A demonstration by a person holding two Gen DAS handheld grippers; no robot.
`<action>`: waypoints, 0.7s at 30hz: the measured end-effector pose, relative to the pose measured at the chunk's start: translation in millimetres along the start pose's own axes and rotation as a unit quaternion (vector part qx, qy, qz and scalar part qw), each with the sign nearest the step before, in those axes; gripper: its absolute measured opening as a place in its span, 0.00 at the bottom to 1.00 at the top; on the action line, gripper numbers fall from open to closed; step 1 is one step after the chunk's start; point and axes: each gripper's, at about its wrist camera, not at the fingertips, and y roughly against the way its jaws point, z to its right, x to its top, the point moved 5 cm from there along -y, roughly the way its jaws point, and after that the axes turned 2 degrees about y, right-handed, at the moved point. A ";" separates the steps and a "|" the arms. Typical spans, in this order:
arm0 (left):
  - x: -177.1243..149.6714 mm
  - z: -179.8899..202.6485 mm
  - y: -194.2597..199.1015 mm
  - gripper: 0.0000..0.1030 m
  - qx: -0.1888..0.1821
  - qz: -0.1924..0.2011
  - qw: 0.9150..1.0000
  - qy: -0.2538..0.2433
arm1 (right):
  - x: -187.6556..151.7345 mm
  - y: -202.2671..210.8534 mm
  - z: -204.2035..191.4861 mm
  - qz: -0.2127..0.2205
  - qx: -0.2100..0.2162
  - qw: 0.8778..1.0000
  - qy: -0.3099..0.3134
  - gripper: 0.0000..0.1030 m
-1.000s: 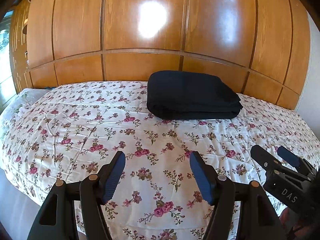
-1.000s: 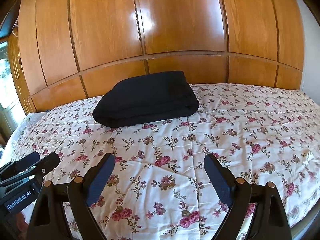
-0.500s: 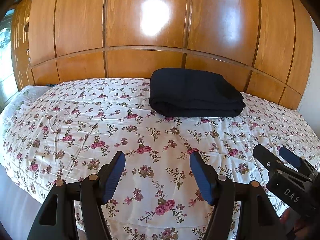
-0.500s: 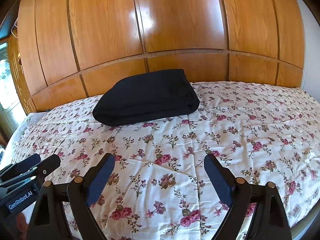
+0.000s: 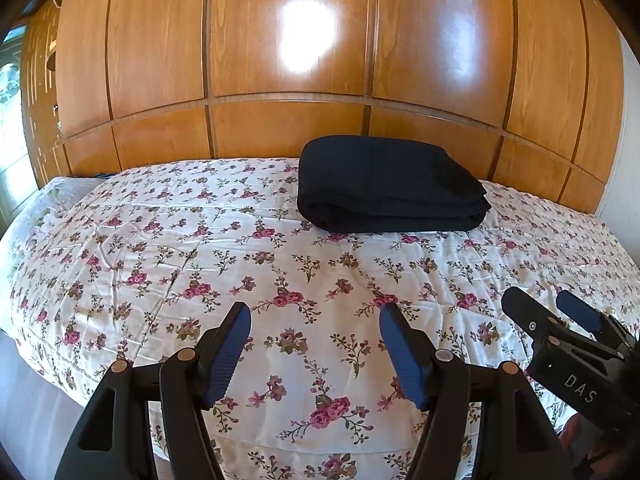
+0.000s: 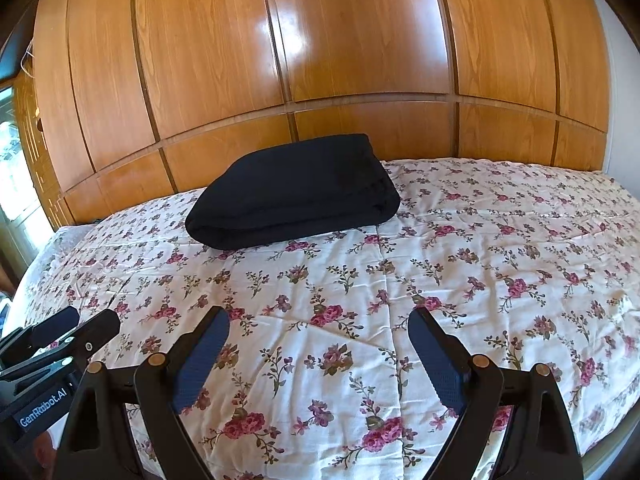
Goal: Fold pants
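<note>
Bedspread [image 5: 168, 240] unchanged; folded pants [image 5: 384, 188] unmoved; both tongs [image 5: 315, 322] [image 6: 319, 326] stay apart, empty.

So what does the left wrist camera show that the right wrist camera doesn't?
Only the left wrist view shows the right gripper from the side, open, lettered DAS. Only the right wrist view shows the left gripper from the side, marked GenRobot.AI, and the white wall at far right. Both show the folded black pants on the floral bedspread before wooden panels, and open fingers up front.
</note>
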 end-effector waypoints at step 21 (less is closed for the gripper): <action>-2.8 -3.9 -9.9 0.66 0.003 -0.014 1.000 0.000 | -2.2 -7.2 1.1 -0.010 0.004 1.000 -0.005 0.89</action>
